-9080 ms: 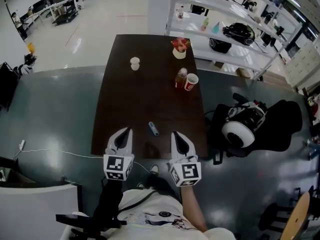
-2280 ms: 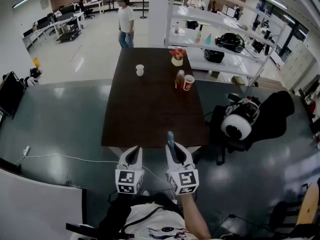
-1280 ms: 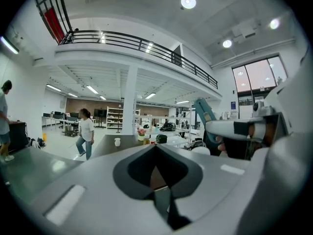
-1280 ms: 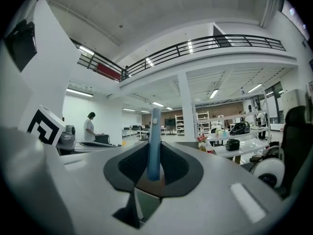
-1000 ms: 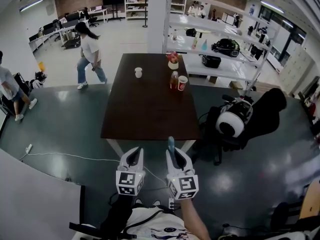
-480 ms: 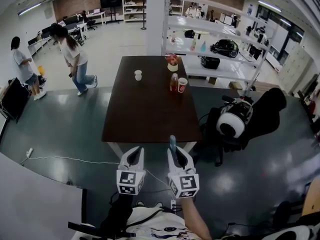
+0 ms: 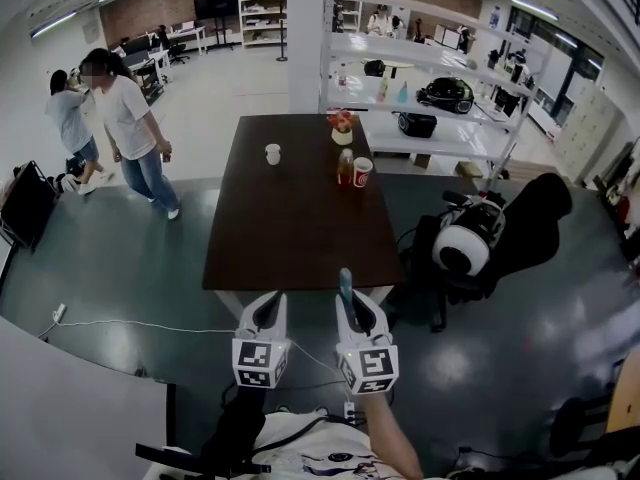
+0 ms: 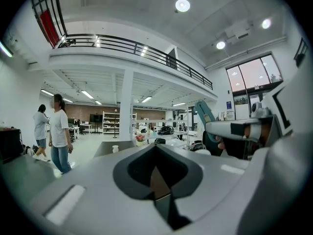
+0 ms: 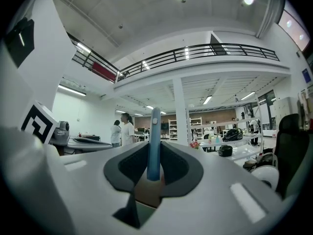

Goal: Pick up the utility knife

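Observation:
The blue utility knife (image 7: 343, 282) sticks out forward from between the jaws of my right gripper (image 7: 349, 304), which is shut on it. In the right gripper view the knife (image 9: 154, 141) stands upright between the dark pads. My left gripper (image 7: 271, 307) hangs beside it, jaws together with nothing between them. From the left gripper view the knife (image 8: 203, 113) shows at the right as a teal bar. Both grippers are held level over the floor, short of the near edge of the dark table (image 7: 290, 223).
On the table's far end stand a white cup (image 7: 272, 154), a bottle (image 7: 344, 167), a red cup (image 7: 361, 172) and a flower pot (image 7: 342, 128). A black chair (image 7: 520, 230) stands right, white shelves (image 7: 430, 93) behind. Two people (image 7: 125, 128) are at left. A cable (image 7: 120, 324) crosses the floor.
The knife lay on the table at first and is now in my right gripper, back from the table. Over the last second the grippers kept still; the people at left walked closer.

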Demonstrator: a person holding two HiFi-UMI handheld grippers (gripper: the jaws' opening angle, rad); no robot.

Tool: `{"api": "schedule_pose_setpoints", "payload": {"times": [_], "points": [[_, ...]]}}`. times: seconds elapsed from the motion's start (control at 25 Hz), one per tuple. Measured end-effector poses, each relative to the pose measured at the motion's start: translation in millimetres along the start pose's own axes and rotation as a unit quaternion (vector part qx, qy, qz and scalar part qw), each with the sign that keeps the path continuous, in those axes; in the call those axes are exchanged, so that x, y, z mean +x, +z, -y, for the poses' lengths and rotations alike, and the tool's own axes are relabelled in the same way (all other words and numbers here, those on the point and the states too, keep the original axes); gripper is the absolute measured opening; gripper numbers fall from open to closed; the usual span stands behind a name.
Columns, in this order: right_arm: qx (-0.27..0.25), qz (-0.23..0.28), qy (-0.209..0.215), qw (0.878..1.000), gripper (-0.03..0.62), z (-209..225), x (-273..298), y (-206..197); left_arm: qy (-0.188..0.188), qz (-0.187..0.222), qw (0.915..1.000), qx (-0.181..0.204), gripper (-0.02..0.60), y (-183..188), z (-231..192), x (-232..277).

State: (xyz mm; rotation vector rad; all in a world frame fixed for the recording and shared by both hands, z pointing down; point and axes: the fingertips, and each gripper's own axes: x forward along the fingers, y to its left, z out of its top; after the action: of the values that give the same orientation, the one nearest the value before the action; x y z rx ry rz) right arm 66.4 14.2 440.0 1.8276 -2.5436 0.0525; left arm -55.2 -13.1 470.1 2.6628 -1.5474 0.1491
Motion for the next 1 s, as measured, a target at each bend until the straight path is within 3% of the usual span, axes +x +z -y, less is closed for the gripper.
{"api": "schedule_pose_setpoints", "payload": {"times": [1.0], "points": [[-0.005, -0.003, -0.002, 1.0, 0.069, 10, 7, -2, -0.005, 0.0, 1.0, 0.003, -0.002, 2, 3, 13]]}}
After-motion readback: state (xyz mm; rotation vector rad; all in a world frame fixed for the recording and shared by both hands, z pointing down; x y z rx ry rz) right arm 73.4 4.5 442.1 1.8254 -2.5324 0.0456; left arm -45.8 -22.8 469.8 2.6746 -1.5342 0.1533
